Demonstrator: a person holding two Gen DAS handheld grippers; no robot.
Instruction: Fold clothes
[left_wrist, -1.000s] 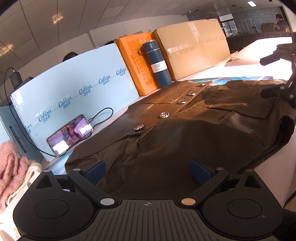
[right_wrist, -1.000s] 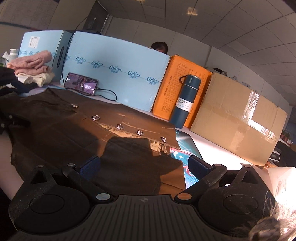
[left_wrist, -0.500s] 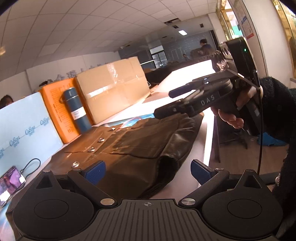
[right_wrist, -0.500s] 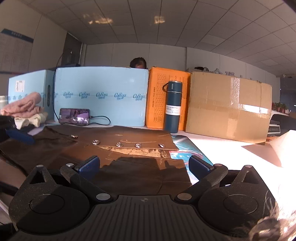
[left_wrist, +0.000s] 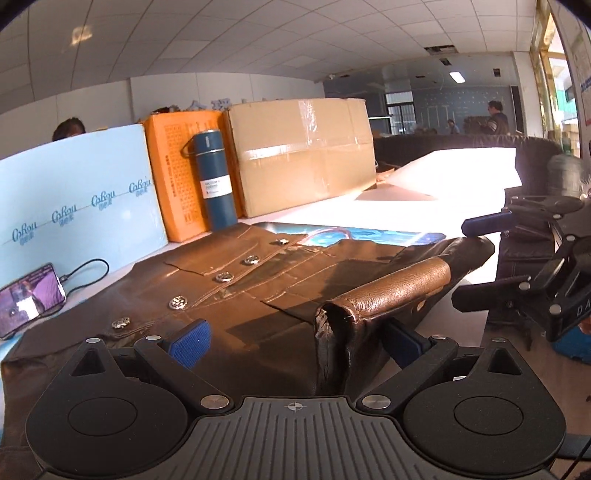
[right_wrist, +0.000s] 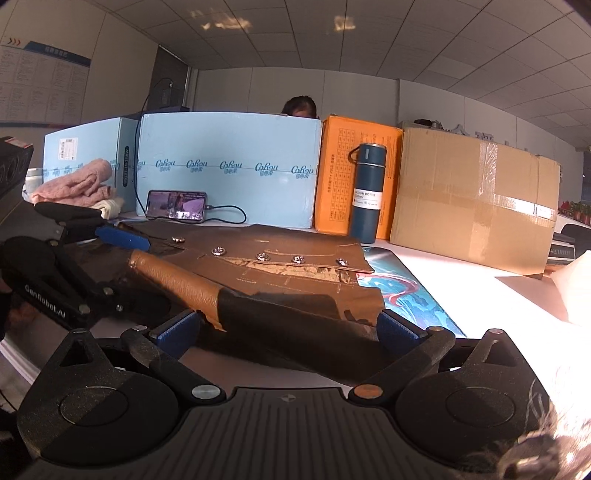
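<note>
Bench (left_wrist: 391, 206) bare at 2 o'clock; brown jacket (left_wrist: 280, 280) overhangs near edge; left hand-held gripper (left_wrist: 295, 341) and right hand-held gripper (right_wrist: 288, 330) both spread wide, holding nothing.

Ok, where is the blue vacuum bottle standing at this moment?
The blue vacuum bottle stands upright at the back of the table, against the orange box, left of the cardboard box, just beyond the brown jacket.

brown leather jacket (left_wrist: 280, 280) flat, buttoned, sleeve across front
</note>
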